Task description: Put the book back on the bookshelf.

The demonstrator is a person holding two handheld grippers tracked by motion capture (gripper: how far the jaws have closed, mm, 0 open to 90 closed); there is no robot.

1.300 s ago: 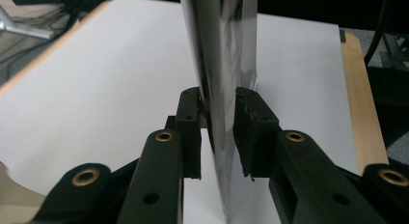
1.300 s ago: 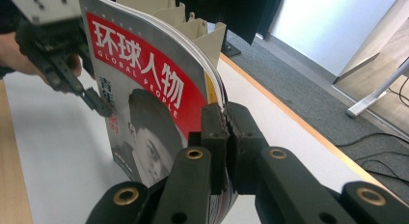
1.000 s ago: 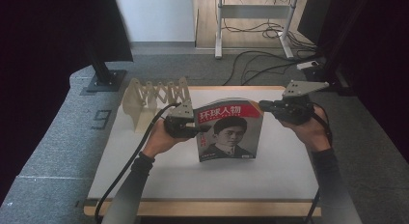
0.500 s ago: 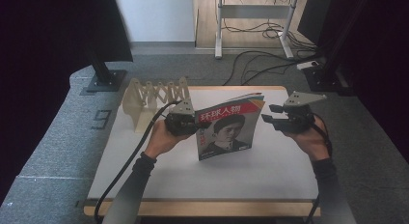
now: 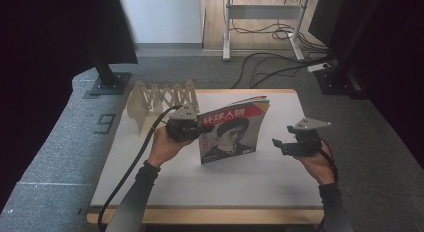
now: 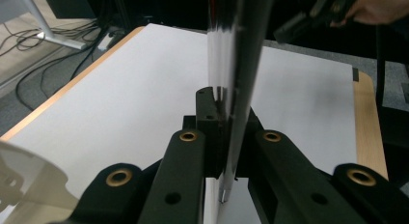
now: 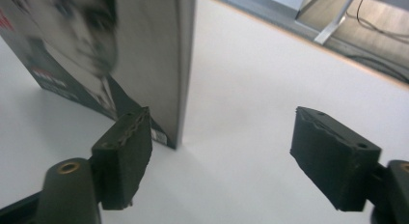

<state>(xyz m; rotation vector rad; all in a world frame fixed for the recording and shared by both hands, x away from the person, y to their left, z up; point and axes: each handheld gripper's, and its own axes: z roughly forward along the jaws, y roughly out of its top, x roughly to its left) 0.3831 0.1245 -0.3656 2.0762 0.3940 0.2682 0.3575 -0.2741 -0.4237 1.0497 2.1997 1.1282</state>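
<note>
Since the earlier frames the right gripper (image 5: 276, 144) has let go of the magazine's edge and drawn back toward the right of the high view, so it now sits apart from the cover with bare table between them; the magazine has also tipped a little, its top right corner standing higher than before. The glossy magazine with a red title band and a black-and-white portrait on its cover (image 5: 231, 133) stands upright on its lower edge near the centre of the white table top with a pale wooden rim (image 5: 235, 187). It is held only by the left gripper (image 5: 197, 129), whose black jaws are closed on the left edge of the cover; in the left gripper view the thin glossy sheet (image 6: 235, 74) rises edge-on from between the clamped jaws (image 6: 223, 137). In the right gripper view the two black padded jaws stand wide apart with nothing between them (image 7: 219, 144), and the magazine's lower right corner (image 7: 144, 64) stands just beyond the left pad. The red band carries large white Chinese characters, which seem to read 环球人物; smaller print on the cover is too blurred to read. A cream folding lattice rack (image 5: 159, 101) stands at the upper left of the table, behind the left hand (image 5: 165, 147). A grey digit 9 (image 5: 105, 123) is marked on the grey felt at the left.
</note>
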